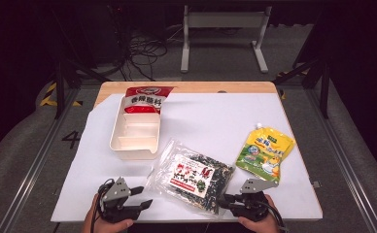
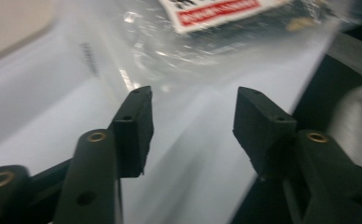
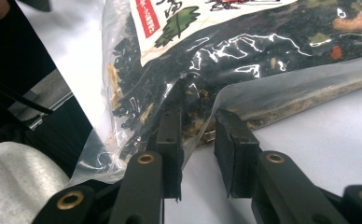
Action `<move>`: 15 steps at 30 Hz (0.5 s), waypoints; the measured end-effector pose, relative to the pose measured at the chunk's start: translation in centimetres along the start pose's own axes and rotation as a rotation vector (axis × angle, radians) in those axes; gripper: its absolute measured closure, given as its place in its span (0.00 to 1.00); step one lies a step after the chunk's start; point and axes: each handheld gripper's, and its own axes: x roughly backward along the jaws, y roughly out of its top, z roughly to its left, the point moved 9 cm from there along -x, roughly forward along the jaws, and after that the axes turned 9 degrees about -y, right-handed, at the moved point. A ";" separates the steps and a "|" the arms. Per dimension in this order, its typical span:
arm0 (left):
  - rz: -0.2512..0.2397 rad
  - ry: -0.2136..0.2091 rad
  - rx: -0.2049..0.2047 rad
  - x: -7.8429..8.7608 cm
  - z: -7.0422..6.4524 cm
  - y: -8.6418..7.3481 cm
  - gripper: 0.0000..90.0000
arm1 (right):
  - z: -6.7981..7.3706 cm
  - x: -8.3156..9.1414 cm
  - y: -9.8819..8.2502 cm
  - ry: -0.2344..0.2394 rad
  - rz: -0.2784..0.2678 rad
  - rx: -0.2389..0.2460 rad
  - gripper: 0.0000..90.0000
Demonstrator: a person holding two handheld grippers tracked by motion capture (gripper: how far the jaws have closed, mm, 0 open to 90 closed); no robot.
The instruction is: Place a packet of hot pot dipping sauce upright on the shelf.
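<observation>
right gripper view shows your right claw [image 3: 198, 154] pinching the seaweed bag's [image 1: 192, 175] near right corner on the bench [image 1: 215, 121]; your left claw [image 2: 193, 126] stands open, empty, just left. grip its clear edge squarely before lifting.

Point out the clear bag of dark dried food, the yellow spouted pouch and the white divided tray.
Clear bag of dark dried food [image 1: 192, 175], high view, on its printed label.
Yellow spouted pouch [image 1: 265, 154], high view, middle of its front.
White divided tray [image 1: 114, 130], high view, on its left wall.
</observation>
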 end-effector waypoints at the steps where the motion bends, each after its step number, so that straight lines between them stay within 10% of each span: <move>1: 0.021 -0.029 -0.003 -0.5 -0.4 -0.2 0.57 | 0.0 0.0 0.0 0.001 0.002 0.000 0.80; 5: 0.077 -0.131 0.064 -2.1 -1.1 -0.4 0.49 | 0.0 0.0 0.1 -0.001 0.006 0.000 0.79; 12: 0.062 -0.141 0.150 -3.0 -0.7 0.6 0.42 | 0.0 0.0 0.2 -0.001 0.003 0.009 0.79; 15: 0.110 -0.150 0.126 -3.5 -0.7 1.0 0.38 | 0.1 -0.1 0.3 -0.005 0.005 0.013 0.79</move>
